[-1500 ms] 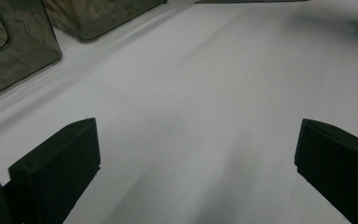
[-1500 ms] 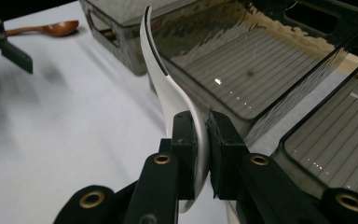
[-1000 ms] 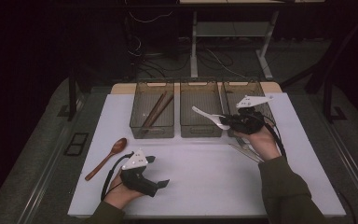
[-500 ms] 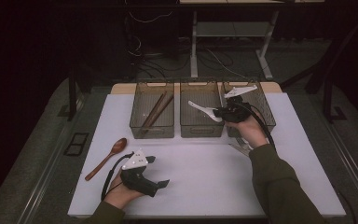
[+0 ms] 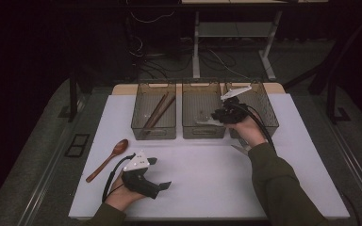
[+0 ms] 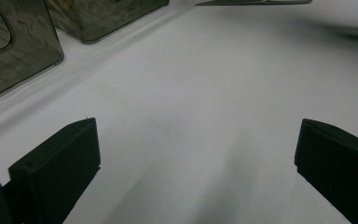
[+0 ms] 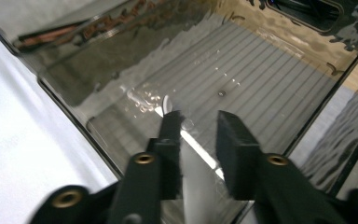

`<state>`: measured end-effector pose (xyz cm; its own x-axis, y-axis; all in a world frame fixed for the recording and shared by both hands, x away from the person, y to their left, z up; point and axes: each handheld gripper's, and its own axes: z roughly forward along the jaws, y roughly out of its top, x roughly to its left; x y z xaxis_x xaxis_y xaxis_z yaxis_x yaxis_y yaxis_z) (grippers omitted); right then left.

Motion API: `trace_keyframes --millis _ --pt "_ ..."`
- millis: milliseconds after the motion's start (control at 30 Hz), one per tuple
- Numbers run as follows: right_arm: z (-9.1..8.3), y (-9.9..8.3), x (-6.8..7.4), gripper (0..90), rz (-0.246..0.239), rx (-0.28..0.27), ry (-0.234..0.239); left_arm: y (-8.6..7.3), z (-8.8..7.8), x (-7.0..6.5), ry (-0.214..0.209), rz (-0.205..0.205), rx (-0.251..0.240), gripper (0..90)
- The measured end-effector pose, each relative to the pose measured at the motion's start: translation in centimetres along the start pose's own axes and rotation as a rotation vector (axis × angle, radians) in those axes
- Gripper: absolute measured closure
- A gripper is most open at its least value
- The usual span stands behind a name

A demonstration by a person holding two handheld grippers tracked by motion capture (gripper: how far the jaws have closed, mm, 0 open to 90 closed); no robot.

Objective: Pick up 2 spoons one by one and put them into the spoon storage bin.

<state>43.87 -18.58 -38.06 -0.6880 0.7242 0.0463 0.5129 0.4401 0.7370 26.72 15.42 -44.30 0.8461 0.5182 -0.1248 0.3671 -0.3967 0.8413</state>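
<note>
Fingers of my right gripper [image 7: 198, 135] had just been spreading and stood slightly apart over the middle bin [image 5: 203, 109], with the white spoon [image 7: 186, 140] lying between them, its handle running along the gap and its bowl end low in the bin; I could not tell whether a pad touched it. Meanwhile my left gripper [image 5: 159, 173] rested on the white table [image 5: 207, 183], jaws wide apart and holding nothing, near the wooden spoon [image 5: 106, 160].
</note>
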Motion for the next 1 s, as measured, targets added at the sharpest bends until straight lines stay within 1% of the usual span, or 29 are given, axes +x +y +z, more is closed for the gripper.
trace_keyframes --millis 233,333,400,467,500,567,600,667,733,767,833,900,967,1000 --pt "-0.9 0.1 0.0 53.7 0.017 -0.040 0.012 0.0 0.0 0.0 0.000 -0.001 0.001 0.0" --pt "-1.7 0.0 0.0 46.6 0.029 -0.075 0.019 0.0 0.0 0.0 0.000 -0.001 0.000 0.0" --pt "-2.3 -0.1 0.0 42.8 0.048 -0.094 0.039 0.0 0.0 0.0 0.000 0.001 0.002 0.0" --pt "-2.9 -0.4 0.0 40.1 0.055 -0.109 0.054 0.0 0.0 0.0 -0.001 0.001 0.002 0.0" --pt "-3.2 -0.5 0.1 39.0 0.057 -0.120 0.051 0.0 0.0 0.0 -0.001 0.002 0.003 0.0" --pt "-3.8 -0.9 0.2 35.2 0.062 -0.140 0.065 0.0 0.0 0.0 -0.002 0.002 0.003 0.0" --pt "-4.1 -1.1 0.3 33.1 0.066 -0.140 0.072 0.0 0.0 0.0 -0.001 0.003 0.007 0.0" --pt "-4.3 -1.4 0.6 27.7 0.064 -0.140 0.052 0.0 0.0 0.0 0.002 0.004 0.008 0.0" --pt "-4.7 -1.9 1.0 25.7 0.050 -0.140 0.046 0.0 0.0 0.0 0.005 0.004 0.007 0.0" --pt "-4.8 -2.1 1.1 23.8 0.047 -0.147 0.049 0.0 0.0 0.0 0.007 0.003 0.007 0.0" --pt "-5.2 -2.7 1.4 20.2 0.057 -0.162 0.065 0.1 0.0 0.0 0.011 0.002 0.008 0.0" --pt "-5.5 -3.2 1.7 18.6 0.060 -0.169 0.075 0.1 0.0 0.0 0.017 -0.003 0.008 0.0" --pt "-5.7 -3.8 1.8 18.4 0.045 -0.163 0.079 0.1 -0.1 0.1 0.018 -0.007 0.004 0.0" --pt "-5.8 -4.1 2.0 17.5 0.049 -0.161 0.083 0.1 -0.1 0.1 0.019 -0.008 0.003 0.0"
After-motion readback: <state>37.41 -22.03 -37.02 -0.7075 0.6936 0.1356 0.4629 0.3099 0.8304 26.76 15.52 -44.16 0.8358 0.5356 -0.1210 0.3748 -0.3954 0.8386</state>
